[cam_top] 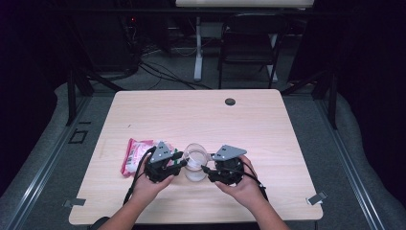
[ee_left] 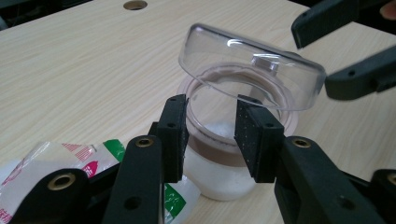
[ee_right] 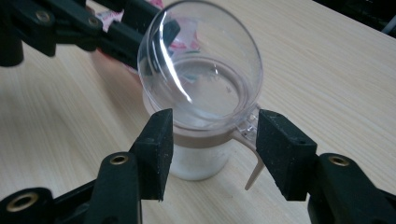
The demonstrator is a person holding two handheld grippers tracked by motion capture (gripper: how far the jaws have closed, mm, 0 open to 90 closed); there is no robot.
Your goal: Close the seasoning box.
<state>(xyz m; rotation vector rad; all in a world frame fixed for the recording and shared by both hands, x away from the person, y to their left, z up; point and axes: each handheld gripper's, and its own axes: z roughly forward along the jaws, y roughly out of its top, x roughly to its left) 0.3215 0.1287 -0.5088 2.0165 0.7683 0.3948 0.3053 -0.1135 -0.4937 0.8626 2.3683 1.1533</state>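
Observation:
A small clear jar [cam_top: 195, 165] with a brown collar and white grains inside stands near the table's front edge. Its clear hinged lid [ee_left: 247, 65] is tipped up, leaving the mouth uncovered. My left gripper [cam_top: 181, 160] is at the jar's left. Its jaws [ee_left: 211, 135] stand apart just in front of the rim, the pads not pressing on it. My right gripper [cam_top: 206, 170] is at the jar's right. Its jaws [ee_right: 212, 149] are spread wide on either side of the collar of the jar [ee_right: 201, 161], with a gap by the lid [ee_right: 201, 60] hinge tab.
A pink, white and green plastic packet [cam_top: 134, 152] lies on the table just left of my left gripper, and its corner [ee_left: 46, 163] lies under the left jaws. A round cable hole [cam_top: 230, 101] sits at the far middle of the table. A chair [cam_top: 251, 38] stands behind.

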